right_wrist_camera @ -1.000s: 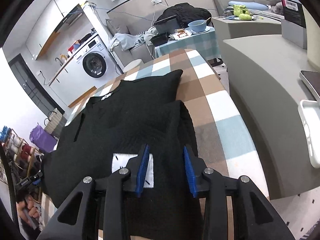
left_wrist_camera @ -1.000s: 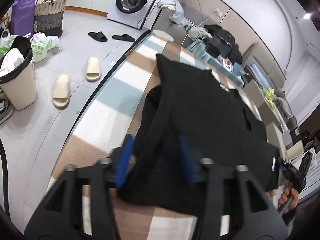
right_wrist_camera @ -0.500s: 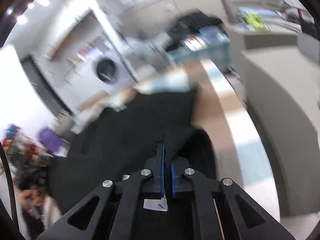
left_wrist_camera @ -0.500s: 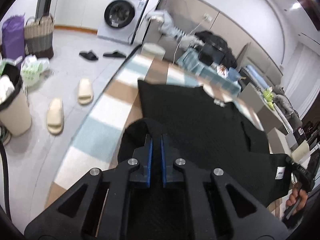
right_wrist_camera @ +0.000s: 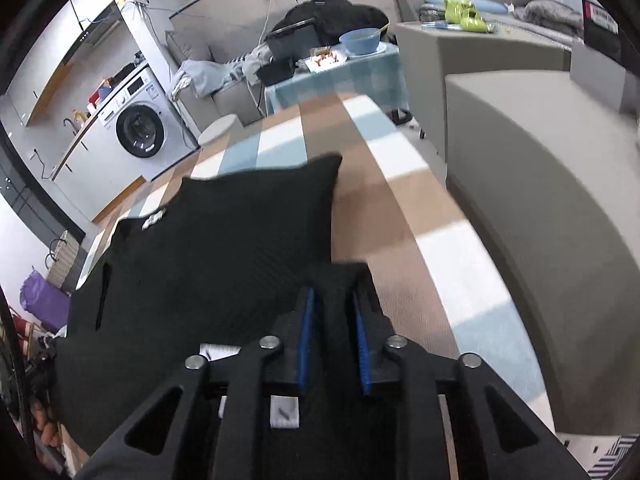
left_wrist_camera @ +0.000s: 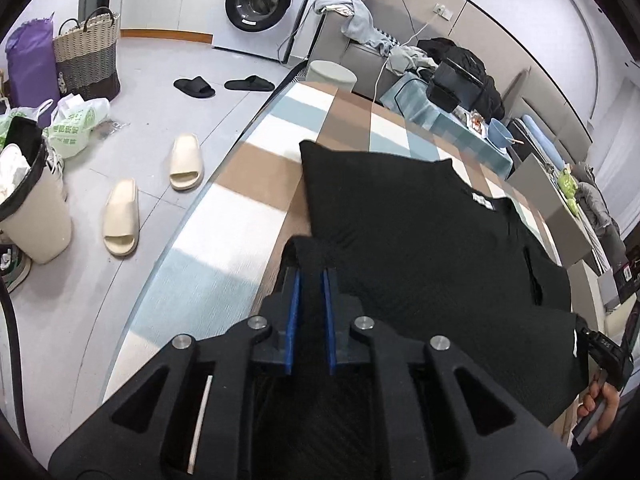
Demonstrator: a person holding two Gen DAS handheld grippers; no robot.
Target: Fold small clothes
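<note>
A black knit shirt (left_wrist_camera: 420, 232) lies spread on the checked tablecloth (left_wrist_camera: 248, 208); it also shows in the right wrist view (right_wrist_camera: 224, 248). My left gripper (left_wrist_camera: 310, 276) is shut on a bunched corner of the shirt, the blue pads pinching black fabric. My right gripper (right_wrist_camera: 332, 300) is shut on another bunched corner of the shirt, with fabric between its blue pads. A white label (right_wrist_camera: 154, 218) marks the collar. The other gripper and a hand show at the shirt's far edge (left_wrist_camera: 604, 364).
The table edge runs along the left in the left wrist view, with slippers (left_wrist_camera: 120, 216), a bin (left_wrist_camera: 28, 208) and a washing machine (left_wrist_camera: 260, 4) on the floor side. A grey sofa (right_wrist_camera: 540, 216) sits right of the table. A small cluttered table (right_wrist_camera: 340, 68) stands beyond.
Both grippers went from open over the shirt's near corners to shut on them. The pinched fabric is now bunched between the pads, and the views have steadied.
</note>
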